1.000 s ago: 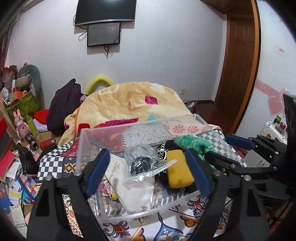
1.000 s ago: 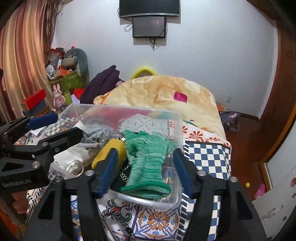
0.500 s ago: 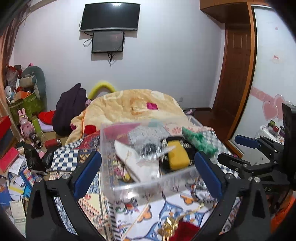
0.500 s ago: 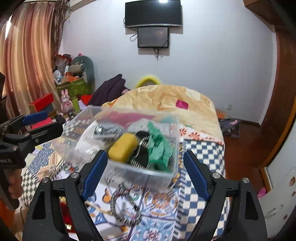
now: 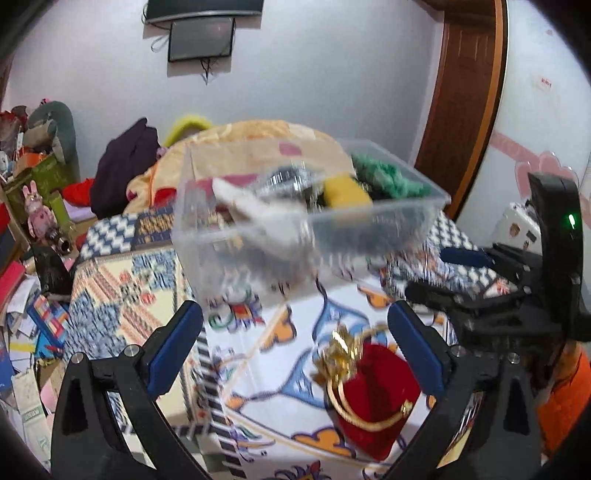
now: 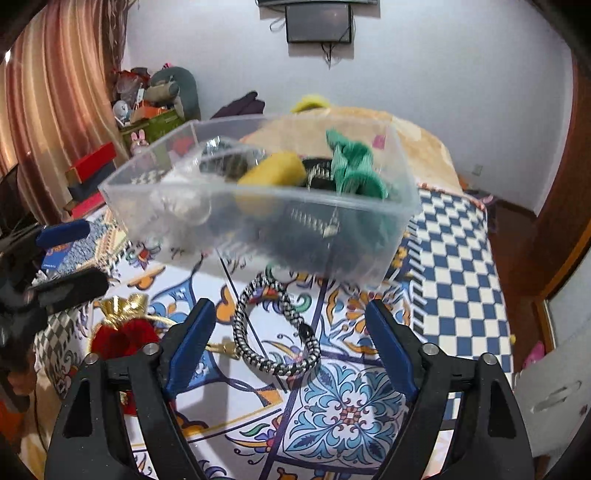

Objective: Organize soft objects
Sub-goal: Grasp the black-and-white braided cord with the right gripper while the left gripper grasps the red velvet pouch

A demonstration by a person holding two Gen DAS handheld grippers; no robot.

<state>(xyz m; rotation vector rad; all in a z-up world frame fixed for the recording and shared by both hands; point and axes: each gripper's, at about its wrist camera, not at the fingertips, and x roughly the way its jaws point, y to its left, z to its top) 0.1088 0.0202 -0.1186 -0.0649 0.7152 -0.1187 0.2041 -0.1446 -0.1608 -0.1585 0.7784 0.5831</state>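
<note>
Both grippers wide open, holding nothing. Left gripper with blue-padded fingers spread above the patterned bedspread; right gripper likewise spread, fingers apart on either side of a braided black-and-white cord loop lying on the cloth.

Ahead of both, a clear plastic bin, motion-blurred, beyond the fingertips and touched by neither gripper. Cannot tell whether resting flat on the bed or not. Inside the bin: a green glove toward the right end, a yellow sponge beside it near the middle, something dark with a metal chain under and between those two, a crinkled clear bag with dark contents, and a white soft item toward the left end.

Outside the bin, on the bedspread: a red velvet pouch with gold trim and a gold bow, near the right finger of the left gripper in the left view, well apart from the bin. Same pouch seen low on the left in the right view, close to the cord loop.

Beyond the bin, an orange-yellow blanket heaped on the bed, a dark garment to its left, a wall-mounted screen above. Clutter of toys and boxes along the left wall.
</note>
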